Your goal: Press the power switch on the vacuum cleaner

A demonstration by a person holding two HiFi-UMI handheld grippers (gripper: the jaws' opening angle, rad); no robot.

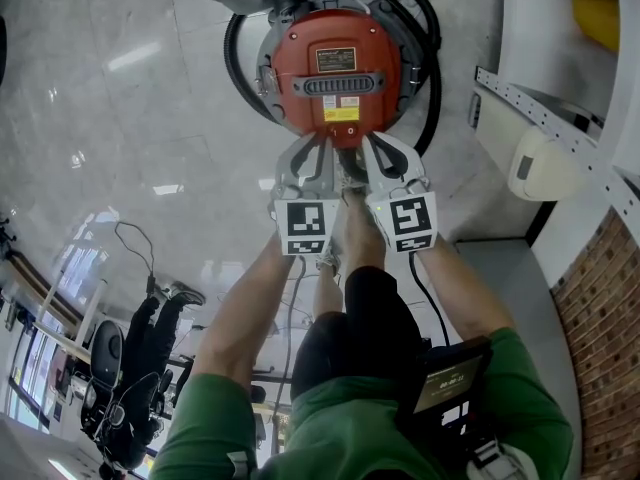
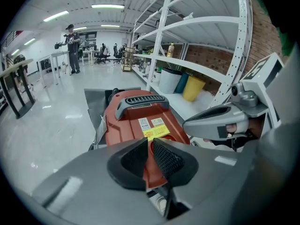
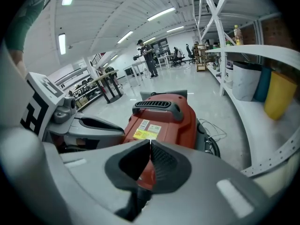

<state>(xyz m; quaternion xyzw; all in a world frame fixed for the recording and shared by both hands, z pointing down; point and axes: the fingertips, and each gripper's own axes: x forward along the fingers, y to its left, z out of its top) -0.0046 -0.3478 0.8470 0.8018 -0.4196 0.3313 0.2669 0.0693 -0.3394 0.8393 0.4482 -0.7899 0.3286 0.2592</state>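
The red vacuum cleaner [image 1: 335,68] sits on the floor ahead of me, with a black grille handle [image 1: 338,85] and a yellow label [image 1: 341,114] on top. A black hose [image 1: 236,68] loops round it. My left gripper [image 1: 320,148] and right gripper [image 1: 372,148] hang side by side over its near end, both shut and empty. In the left gripper view the closed tips [image 2: 151,140] point at the vacuum [image 2: 136,118], just short of its label. In the right gripper view the closed tips [image 3: 150,142] likewise face the vacuum [image 3: 166,118]. I cannot make out the power switch.
A white shelving rack [image 1: 545,108] runs along the right, holding a yellow bin [image 2: 193,88] and a white bin [image 3: 245,81]. A brick wall [image 1: 600,308] stands at the near right. A cable [image 3: 218,128] lies right of the vacuum. A person [image 2: 71,48] stands far back among desks.
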